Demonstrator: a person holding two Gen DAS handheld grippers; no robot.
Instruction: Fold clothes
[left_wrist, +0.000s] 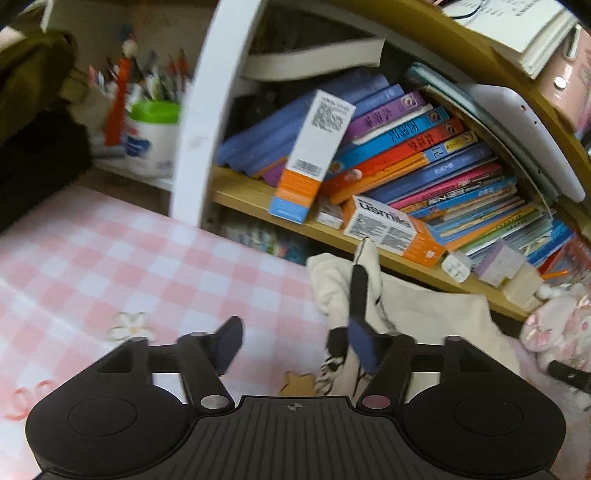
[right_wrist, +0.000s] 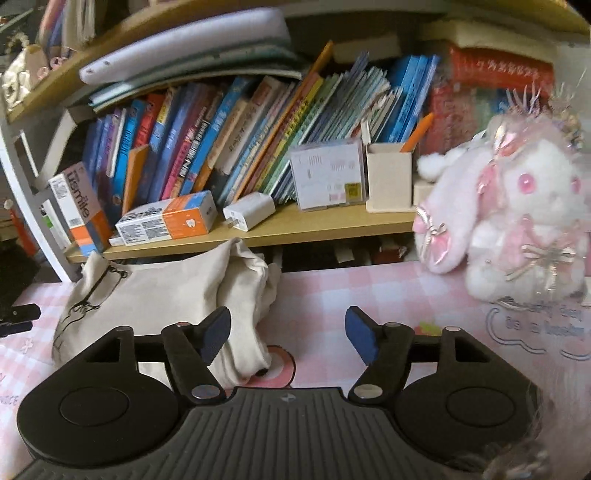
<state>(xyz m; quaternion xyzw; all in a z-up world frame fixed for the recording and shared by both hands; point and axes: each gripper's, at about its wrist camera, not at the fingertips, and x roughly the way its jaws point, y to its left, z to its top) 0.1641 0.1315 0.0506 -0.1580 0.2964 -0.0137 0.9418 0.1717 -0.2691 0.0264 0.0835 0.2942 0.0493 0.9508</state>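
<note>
Left gripper (left_wrist: 295, 345): fingers spread wide, nothing between them; the right-hand pad sits right against the cloth, can't tell if it's touching.
Right gripper (right_wrist: 291, 334): fingers wide apart too, holding nothing; the left pad overlaps the edge of the cloth in view.
Garment: cream cotton top with a black line drawing (right_wrist: 159, 295), bunched up in a lumpy heap (left_wrist: 406, 317) on the table's far edge, right under the shelf.
Table: pink-and-white checked tablecloth (left_wrist: 147, 258).
Shelf: wooden shelf board (right_wrist: 314, 225) with leaning colourful books (left_wrist: 424, 158) and orange-and-white toothpaste boxes (right_wrist: 166, 221).
Far right edge: fluffy pink-and-white plush bunny (right_wrist: 517, 206), well apart from the cloth.
</note>
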